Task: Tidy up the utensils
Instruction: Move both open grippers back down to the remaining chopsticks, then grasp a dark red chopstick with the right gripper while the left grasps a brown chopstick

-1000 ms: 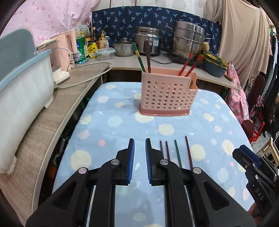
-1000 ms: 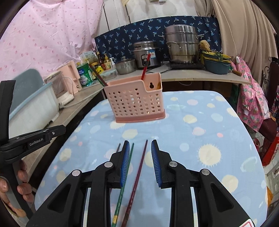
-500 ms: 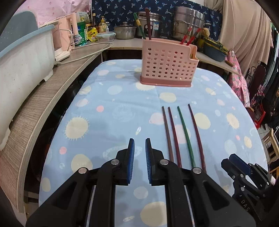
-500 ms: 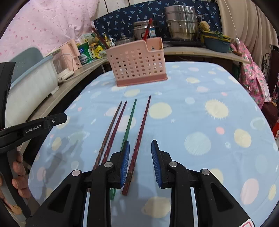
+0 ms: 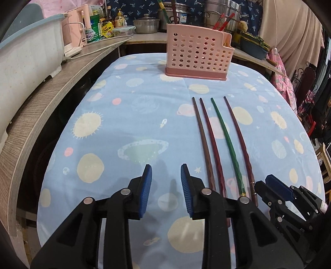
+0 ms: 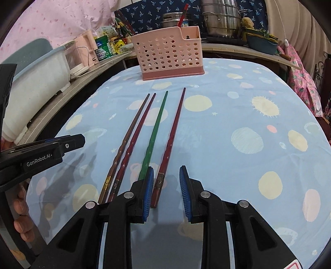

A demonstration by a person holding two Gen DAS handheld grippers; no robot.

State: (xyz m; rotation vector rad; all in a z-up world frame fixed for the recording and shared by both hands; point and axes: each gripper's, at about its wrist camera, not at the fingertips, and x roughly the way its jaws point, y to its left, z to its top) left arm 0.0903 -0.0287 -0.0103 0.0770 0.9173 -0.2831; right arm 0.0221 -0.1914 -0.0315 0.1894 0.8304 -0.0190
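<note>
Several chopsticks lie side by side on the blue patterned cloth: a brown one (image 5: 201, 132), a dark red one (image 5: 210, 136), a green one (image 5: 225, 136) and another dark red one (image 5: 239, 136). They also show in the right wrist view, the green one (image 6: 155, 132) and the right red one (image 6: 171, 136) nearest my right gripper. A pink perforated utensil basket (image 5: 197, 55) stands at the far end and holds several chopsticks. My left gripper (image 5: 166, 186) is open and empty, left of the chopsticks. My right gripper (image 6: 166, 186) is open, its jaws either side of the red chopstick's thick end.
A wooden counter (image 5: 41, 99) runs along the left with a white and blue tub (image 5: 26, 53), a pink appliance and bottles. Steel pots (image 5: 223, 12) stand on the back counter. The cloth-covered board (image 6: 248, 124) drops off at the right edge.
Both grippers have pulled back toward the near end of the board and dropped lower. The left jaws have opened wider. The chopsticks lie where they were.
</note>
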